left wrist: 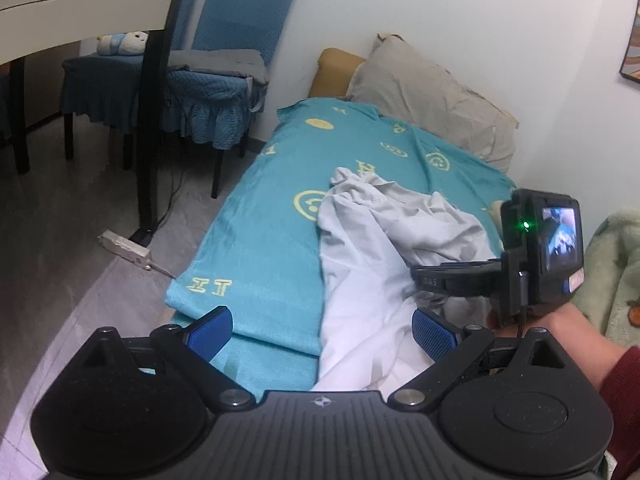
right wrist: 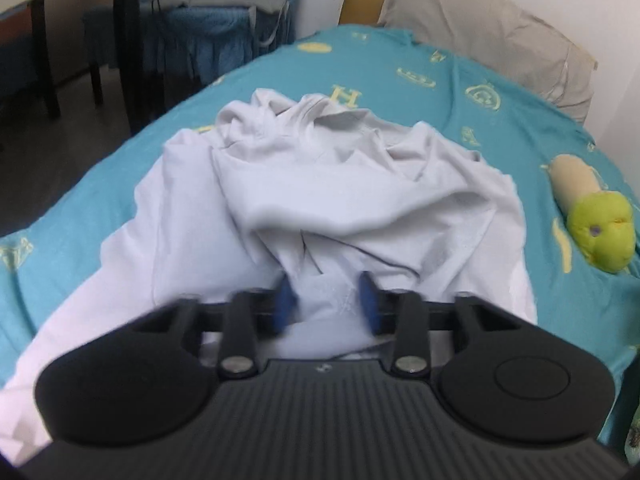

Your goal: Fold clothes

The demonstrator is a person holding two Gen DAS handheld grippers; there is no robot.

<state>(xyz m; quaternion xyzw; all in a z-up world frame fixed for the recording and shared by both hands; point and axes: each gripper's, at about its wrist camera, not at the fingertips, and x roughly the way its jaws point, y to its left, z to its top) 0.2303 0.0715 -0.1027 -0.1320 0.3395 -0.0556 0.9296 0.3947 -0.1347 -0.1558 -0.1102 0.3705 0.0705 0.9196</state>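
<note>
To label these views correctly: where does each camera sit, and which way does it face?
Left wrist: on the open left claw, at the teal blanket's near end, facing the grey pillow; right claw and a red sleeve show.
Right wrist: on the right claw, low over the white garment, facing the pillow too, pads pinching cloth.
Both share: garment, blanket, pillow.

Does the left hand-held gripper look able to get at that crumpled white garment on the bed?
Probably yes: the left hand-held gripper stands open right over the white garment, with nothing between them.
</note>
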